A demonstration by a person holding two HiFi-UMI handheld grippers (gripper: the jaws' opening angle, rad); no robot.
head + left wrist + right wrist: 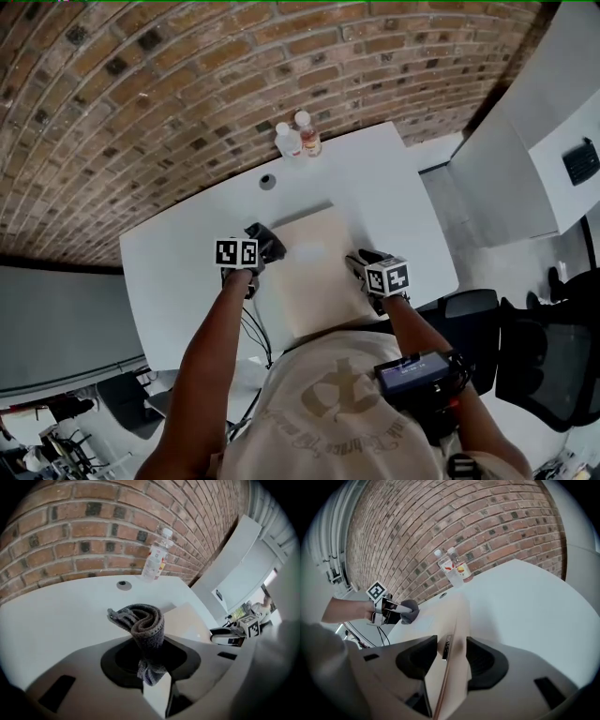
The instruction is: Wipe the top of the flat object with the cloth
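A beige flat object [314, 267] lies in the middle of the white table [178, 272]. My left gripper [261, 251] is shut on a rolled grey cloth [266, 241] at the flat object's left far corner. In the left gripper view the cloth [147, 620] stands up between the jaws, just above the tabletop. My right gripper [358, 265] is at the object's right edge. In the right gripper view that edge [449, 634] runs between the jaws, which are shut on it, and the left gripper [386, 609] with the cloth [410, 609] shows across the object.
Two plastic bottles [298, 137] stand at the table's far edge by the brick wall, with a round cable hole [267, 181] near them. Cables [253, 328] hang off the near left edge. A black office chair [473, 309] stands at the right.
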